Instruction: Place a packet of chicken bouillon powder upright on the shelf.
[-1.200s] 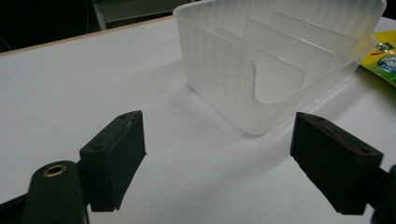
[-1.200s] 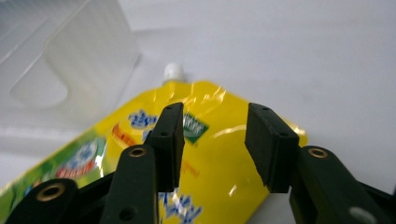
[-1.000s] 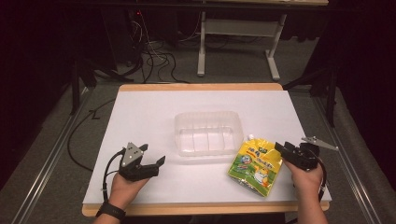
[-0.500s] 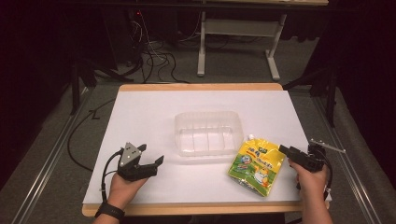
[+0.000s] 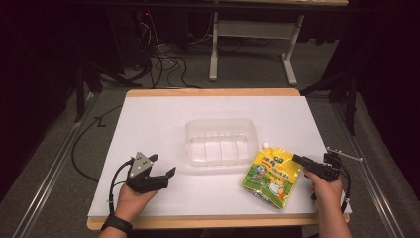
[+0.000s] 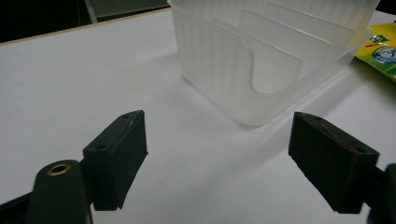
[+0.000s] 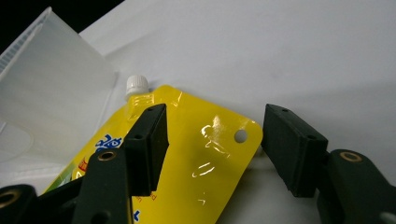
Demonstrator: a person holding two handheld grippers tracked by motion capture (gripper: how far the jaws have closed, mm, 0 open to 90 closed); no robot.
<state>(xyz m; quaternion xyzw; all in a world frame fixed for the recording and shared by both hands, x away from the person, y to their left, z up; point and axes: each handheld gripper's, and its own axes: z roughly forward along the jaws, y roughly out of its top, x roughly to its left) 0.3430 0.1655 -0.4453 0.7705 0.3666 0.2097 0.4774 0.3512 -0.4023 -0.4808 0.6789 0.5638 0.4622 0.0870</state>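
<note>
A: What lies beside the clear tray (image 5: 221, 141)?
B: A yellow pouch (image 5: 271, 175) flat on the white table (image 5: 148, 124), touching or nearly touching the tray's near right corner.
A: And the grippers?
B: The right gripper (image 7: 212, 140) straddles the pouch's top corner, jaws apart after opening, pads seemingly not pressing. The left gripper (image 6: 217, 158), near-left of the tray, gapes empty.

White-topped table (image 5: 158, 124), clear plastic tub (image 5: 221, 140), yellow spouted pouch (image 5: 271, 174)
</note>
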